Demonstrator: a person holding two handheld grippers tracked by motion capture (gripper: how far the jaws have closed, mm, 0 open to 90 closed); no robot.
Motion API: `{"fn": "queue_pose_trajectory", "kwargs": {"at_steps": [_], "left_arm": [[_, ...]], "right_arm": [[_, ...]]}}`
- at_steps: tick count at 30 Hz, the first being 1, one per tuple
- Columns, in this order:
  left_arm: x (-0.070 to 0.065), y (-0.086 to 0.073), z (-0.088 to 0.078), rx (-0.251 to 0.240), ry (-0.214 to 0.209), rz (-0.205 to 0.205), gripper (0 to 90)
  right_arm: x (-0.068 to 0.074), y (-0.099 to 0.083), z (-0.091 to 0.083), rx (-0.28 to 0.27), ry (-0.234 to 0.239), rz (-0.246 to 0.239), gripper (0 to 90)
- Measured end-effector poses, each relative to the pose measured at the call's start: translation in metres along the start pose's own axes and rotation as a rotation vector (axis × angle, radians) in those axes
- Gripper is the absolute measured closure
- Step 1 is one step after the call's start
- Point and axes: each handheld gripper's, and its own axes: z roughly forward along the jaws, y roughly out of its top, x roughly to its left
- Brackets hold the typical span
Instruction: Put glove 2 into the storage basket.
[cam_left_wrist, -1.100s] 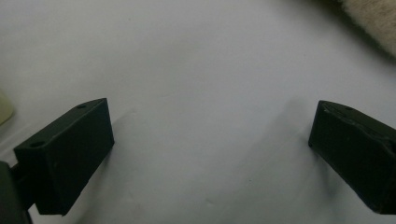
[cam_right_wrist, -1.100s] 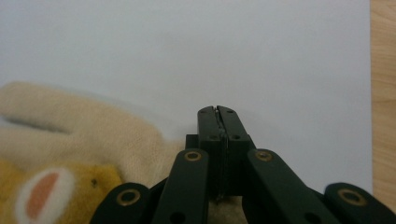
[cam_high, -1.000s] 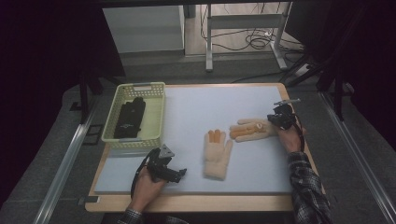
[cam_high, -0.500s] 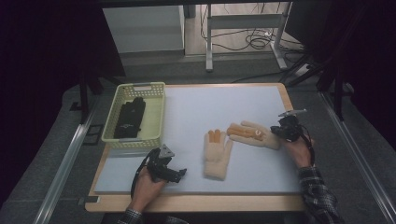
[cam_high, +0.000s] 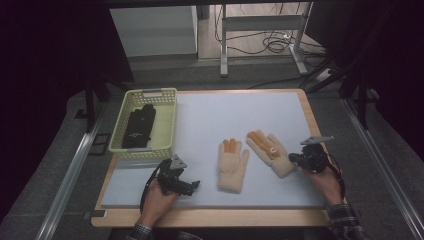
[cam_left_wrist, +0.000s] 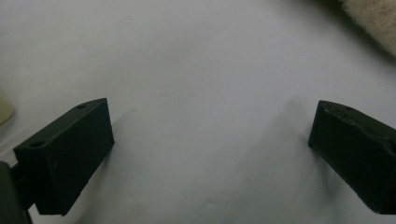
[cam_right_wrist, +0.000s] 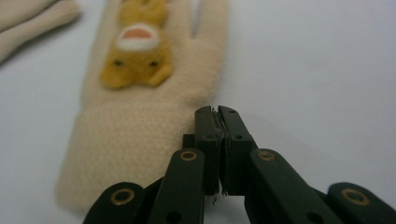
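- The left gripper (cam_high: 192, 186) rests low on the worktop (cam_high: 280, 107) near its front edge, fingers (cam_left_wrist: 70, 154) spread wide with only bare surface between them, probably idle.
- The right gripper (cam_right_wrist: 217, 122) sits at the cuff edge of the right-hand glove (cam_right_wrist: 140, 116); its fingers are pressed together, and whether they pinch any fabric I cannot tell.
- Both cream gloves lie flat mid-worktop, the other glove (cam_high: 233, 162) just beside, seemingly laid out as a pair.
- Farther left, a yellow basket (cam_high: 167, 122) holds a black glove (cam_high: 139, 125).
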Motion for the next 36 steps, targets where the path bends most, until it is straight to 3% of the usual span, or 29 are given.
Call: {"fn": "queue_pose_trajectory", "kwargs": {"at_steps": [12, 14, 17, 21, 29, 34, 36], "left_arm": [[0.0, 0.0, 0.0, 0.0, 0.0, 0.0, 0.1], [0.0, 0.0, 0.0, 0.0, 0.001, 0.0, 0.1], [0.0, 0.0, 0.0, 0.0, 0.0, 0.0, 0.1], [0.0, 0.0, 0.0, 0.0, 0.0, 0.0, 0.1], [0.0, 0.0, 0.0, 0.0, 0.0, 0.0, 0.1], [0.0, 0.0, 0.0, 0.0, 0.001, 0.0, 0.1], [0.0, 0.0, 0.0, 0.0, 0.001, 0.0, 0.1]], "right_arm": [[0.059, -0.011, 0.002, 0.0, 0.116, -0.105, 83.4], [0.062, -0.008, 0.0, 0.006, 0.099, -0.121, 81.8], [0.056, 0.001, -0.005, -0.023, 0.094, -0.102, 77.9], [0.056, 0.014, -0.004, -0.049, 0.09, -0.107, 67.4], [0.063, 0.033, 0.025, -0.065, 0.098, -0.112, 44.9], [0.066, 0.037, 0.042, -0.047, 0.079, -0.146, 41.4], [0.068, 0.037, 0.047, -0.036, 0.07, -0.168, 48.5]]}}
